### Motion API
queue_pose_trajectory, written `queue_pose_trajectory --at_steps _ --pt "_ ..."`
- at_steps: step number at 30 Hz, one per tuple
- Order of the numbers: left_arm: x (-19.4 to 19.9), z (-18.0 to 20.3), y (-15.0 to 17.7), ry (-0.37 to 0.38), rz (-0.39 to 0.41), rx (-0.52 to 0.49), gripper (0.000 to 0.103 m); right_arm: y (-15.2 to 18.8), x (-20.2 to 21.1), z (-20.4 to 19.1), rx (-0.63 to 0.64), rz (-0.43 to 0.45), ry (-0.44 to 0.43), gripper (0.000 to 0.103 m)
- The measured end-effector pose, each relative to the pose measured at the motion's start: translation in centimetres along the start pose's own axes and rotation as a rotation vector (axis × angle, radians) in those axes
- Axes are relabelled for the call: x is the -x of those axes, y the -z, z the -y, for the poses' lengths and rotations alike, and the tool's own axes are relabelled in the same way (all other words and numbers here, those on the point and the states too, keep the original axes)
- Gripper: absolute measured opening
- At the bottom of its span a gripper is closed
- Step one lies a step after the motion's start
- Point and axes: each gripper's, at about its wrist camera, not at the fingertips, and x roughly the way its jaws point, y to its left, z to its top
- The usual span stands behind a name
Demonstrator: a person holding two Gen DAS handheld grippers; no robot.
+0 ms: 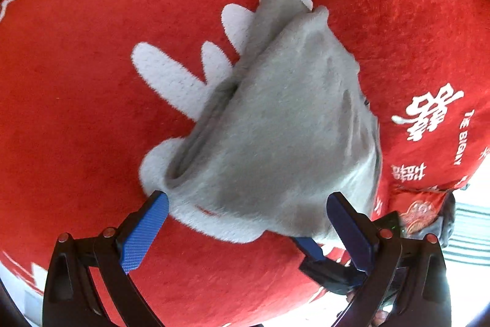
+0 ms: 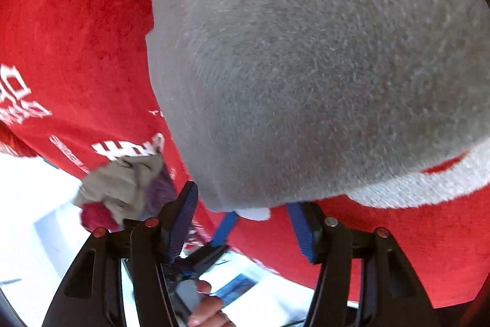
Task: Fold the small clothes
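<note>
A small grey fleece garment (image 1: 284, 124) lies folded on a red towel (image 1: 92, 81) with white print. My left gripper (image 1: 248, 222) is open, its blue pads spread on either side of the garment's near edge, close above it. In the right wrist view the grey garment (image 2: 321, 66) fills most of the frame, very close. My right gripper (image 2: 245, 222) is open with its blue pads apart at the garment's lower edge. The other gripper's blue fingertip (image 2: 225, 227) shows below that edge.
A crumpled pile of beige, purple and red clothes (image 2: 122, 192) lies at the towel's edge. In the left wrist view a red patterned cloth (image 1: 419, 210) lies at the right edge. White surface (image 2: 30, 204) lies beyond the towel.
</note>
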Motion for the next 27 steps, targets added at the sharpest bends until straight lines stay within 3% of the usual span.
queue_pose_trajectory --at_steps 1,2,3,6,8,10,14,21,26,27 --pt "-0.2 0.2 -0.1 0.004 0.006 0.002 0.103 -0.2 -0.1 0.1 -0.011 -0.004 -0.018 0.024" --pt "-0.4 0.5 -0.2 0.006 0.012 -0.003 0.103 -0.4 -0.2 0.2 -0.017 -0.008 -0.025 0.014" --pt "-0.5 0.8 -0.3 0.010 0.013 -0.006 0.103 -0.6 -0.2 0.3 -0.019 -0.011 -0.032 0.010" --pt "-1.0 1.3 -0.2 0.057 0.004 0.000 0.103 -0.8 0.3 -0.3 -0.001 -0.015 -0.100 0.010" --pt "-1.6 1.5 -0.3 0.144 -0.010 0.047 0.103 -0.8 0.8 -1.3 0.032 -0.024 -0.128 0.010" --pt "-1.8 2.0 -0.8 0.177 0.017 0.082 0.103 -0.8 1.1 -1.6 0.048 -0.034 -0.131 0.010" --pt "-2.0 3.9 -2.3 0.058 0.108 0.029 0.103 -1.0 1.2 -2.1 0.080 -0.058 -0.100 0.010" --pt "-2.4 5.9 -3.2 -0.104 0.163 -0.104 0.102 -1.2 1.0 -2.5 0.182 -0.126 0.011 0.010" --pt "-3.3 5.9 -2.7 -0.132 0.132 -0.123 0.102 -1.2 1.6 -3.7 0.286 -0.157 0.151 0.019" --pt "-3.5 5.7 -2.7 -0.140 0.123 -0.118 0.102 -1.1 1.7 -4.0 0.312 -0.164 0.189 0.029"
